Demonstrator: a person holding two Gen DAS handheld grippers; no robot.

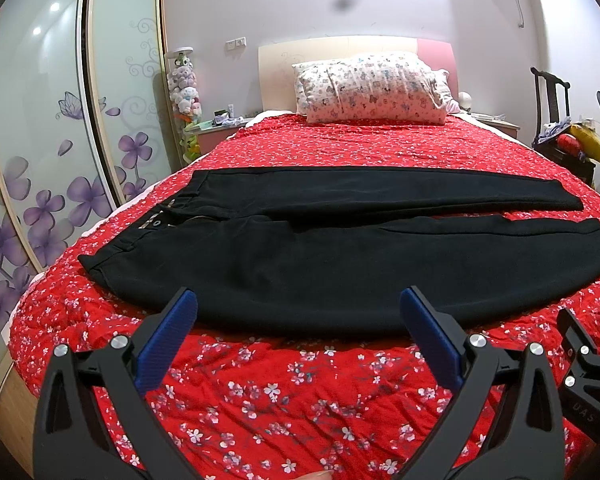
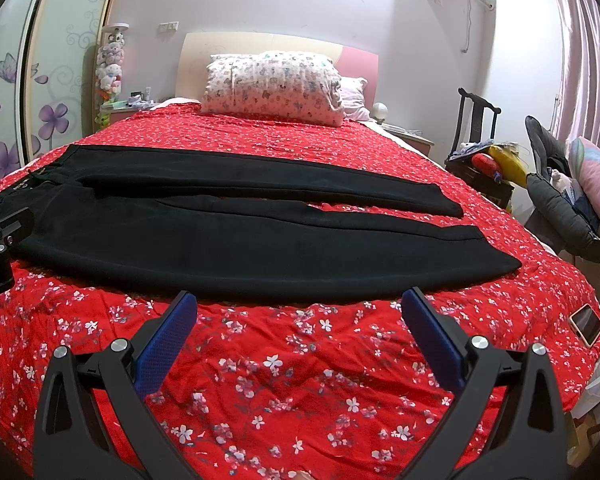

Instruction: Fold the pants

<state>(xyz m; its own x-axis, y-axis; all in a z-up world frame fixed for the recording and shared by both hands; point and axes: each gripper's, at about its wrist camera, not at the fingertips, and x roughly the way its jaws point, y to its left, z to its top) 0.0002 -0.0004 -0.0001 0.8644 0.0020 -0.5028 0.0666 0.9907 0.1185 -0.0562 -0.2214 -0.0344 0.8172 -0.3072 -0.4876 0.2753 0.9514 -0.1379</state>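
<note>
Black pants (image 1: 320, 264) lie flat across a red floral bedspread (image 1: 284, 396), waistband to the left, both legs running right. They also show in the right wrist view (image 2: 228, 240). My left gripper (image 1: 299, 306) is open and empty, hovering just in front of the near leg's edge, toward the waist end. My right gripper (image 2: 300, 308) is open and empty, just in front of the near leg toward the cuff end. The right gripper's body shows at the right edge of the left wrist view (image 1: 588, 372).
A patterned pillow (image 1: 374, 86) lies by the headboard. A phone (image 2: 587, 324) rests at the bed's right corner. A wardrobe with flower-print doors (image 1: 40, 140) stands left. A chair with clutter (image 2: 484, 160) and a padded seat (image 2: 560, 200) stand right of the bed.
</note>
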